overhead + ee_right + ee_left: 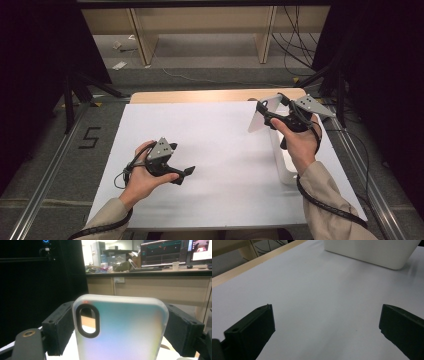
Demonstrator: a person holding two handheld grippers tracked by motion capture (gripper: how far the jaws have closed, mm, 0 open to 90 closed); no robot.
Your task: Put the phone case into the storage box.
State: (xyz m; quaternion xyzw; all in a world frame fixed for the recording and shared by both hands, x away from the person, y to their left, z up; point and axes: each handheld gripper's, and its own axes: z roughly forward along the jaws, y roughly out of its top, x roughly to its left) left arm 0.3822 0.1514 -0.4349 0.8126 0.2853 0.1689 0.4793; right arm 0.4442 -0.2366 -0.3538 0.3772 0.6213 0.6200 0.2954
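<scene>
A frosted, translucent phone case (125,335) with a dark oval camera cut-out stands upright between the two black fingers (58,327) of my right gripper (264,114), which is shut on its sides. Seen from the high view, the case (258,119) hangs tilted above the far right part of the white table sheet (215,150). My left gripper (184,175) rests low over the sheet at the near left. Its jaws stand wide apart in the left gripper view, with bare white surface between them (327,327).
A white rounded container (284,162) sits on the sheet under my right forearm and appears again as a white box (372,252) ahead of the left gripper. The table's wooden far edge (215,95) borders the sheet. Black frames and cables flank both sides.
</scene>
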